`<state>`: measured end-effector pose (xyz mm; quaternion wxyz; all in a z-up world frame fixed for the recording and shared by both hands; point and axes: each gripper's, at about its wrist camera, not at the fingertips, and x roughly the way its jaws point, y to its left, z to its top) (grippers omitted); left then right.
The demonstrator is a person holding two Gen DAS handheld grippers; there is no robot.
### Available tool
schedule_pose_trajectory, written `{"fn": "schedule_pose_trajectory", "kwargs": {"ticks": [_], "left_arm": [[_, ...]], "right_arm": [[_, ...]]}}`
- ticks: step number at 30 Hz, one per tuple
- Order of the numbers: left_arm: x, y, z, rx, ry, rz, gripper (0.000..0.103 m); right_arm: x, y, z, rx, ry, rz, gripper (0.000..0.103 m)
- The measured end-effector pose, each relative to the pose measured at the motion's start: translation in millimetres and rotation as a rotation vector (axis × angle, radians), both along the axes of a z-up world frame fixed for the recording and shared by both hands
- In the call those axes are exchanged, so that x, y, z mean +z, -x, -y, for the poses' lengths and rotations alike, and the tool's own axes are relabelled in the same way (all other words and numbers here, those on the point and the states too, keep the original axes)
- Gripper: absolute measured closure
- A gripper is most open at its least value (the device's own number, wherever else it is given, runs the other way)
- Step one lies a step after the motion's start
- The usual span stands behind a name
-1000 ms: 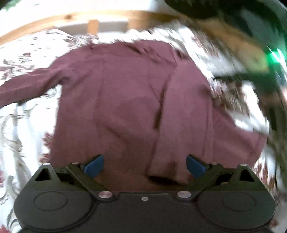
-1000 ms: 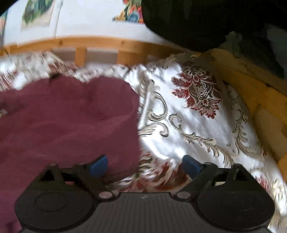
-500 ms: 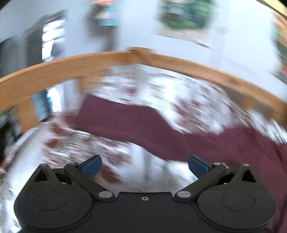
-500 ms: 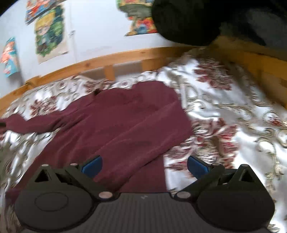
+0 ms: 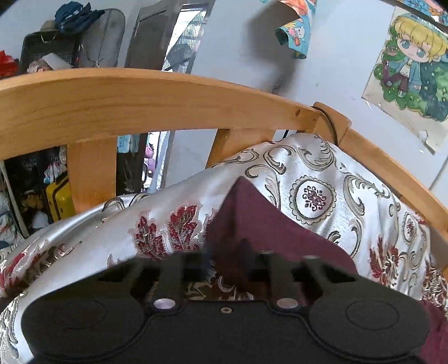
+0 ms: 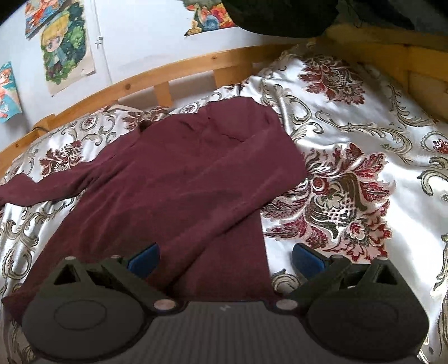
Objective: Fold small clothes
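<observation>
A maroon long-sleeved top (image 6: 179, 179) lies spread on the patterned bedspread (image 6: 350, 117), one sleeve folded across its body. The other sleeve (image 5: 252, 218) stretches out towards the bed's wooden rail. My left gripper (image 5: 225, 256) is over that sleeve's end; its jaws are closing, blurred, with the maroon cloth pinched between them. Low over the top's lower right edge, my right gripper (image 6: 224, 257) stands open, blue pads wide apart, with cloth below them but nothing gripped.
A wooden bed rail (image 5: 168, 95) curves close ahead of the left gripper, and another rail (image 6: 182, 70) runs along the wall. Posters (image 5: 411, 64) hang on the wall. A dark garment (image 6: 280, 14) hangs at the top right. Clutter and a yellow case (image 5: 57, 196) lie beyond the rail.
My left gripper swung away from the top's body to the outstretched sleeve's end and closed its jaws on it. The right gripper drew back slightly, staying open.
</observation>
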<state>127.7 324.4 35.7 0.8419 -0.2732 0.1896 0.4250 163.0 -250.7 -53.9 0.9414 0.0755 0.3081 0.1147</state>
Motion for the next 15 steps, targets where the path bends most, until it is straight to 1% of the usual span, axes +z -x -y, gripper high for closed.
{"fn": "schedule_pose_trajectory", "kwargs": {"ticks": [3,6,9,11,13,15], "left_arm": [[3.2,3.4,6.3,-0.012,-0.015,0.044,0.096],[12.9,15.9,20.6,-0.025,-0.073,0.091,0.096],[26.4,25.2,33.5,-0.074,-0.13,0.149,0.096],[37.7,26.1,45.1,-0.143,-0.195,0.178,0.096],[49.9,23.1,61.8,-0.232,-0.285,0.191,0.096],[61.3,20.3,81.2,-0.33,-0.336,0.225,0.097]], "right_arm": [[0.3,0.8,1.0,0.003,-0.007,0.006,0.0],[1.7,1.1,1.7,0.003,-0.015,0.006,0.0],[4.2,1.5,3.1,0.002,-0.025,0.012,0.0],[4.9,0.9,4.1,0.0,-0.031,0.011,0.0],[5.2,1.1,5.2,-0.003,-0.039,0.011,0.0],[5.7,0.8,6.0,-0.005,-0.042,0.013,0.0]]}}
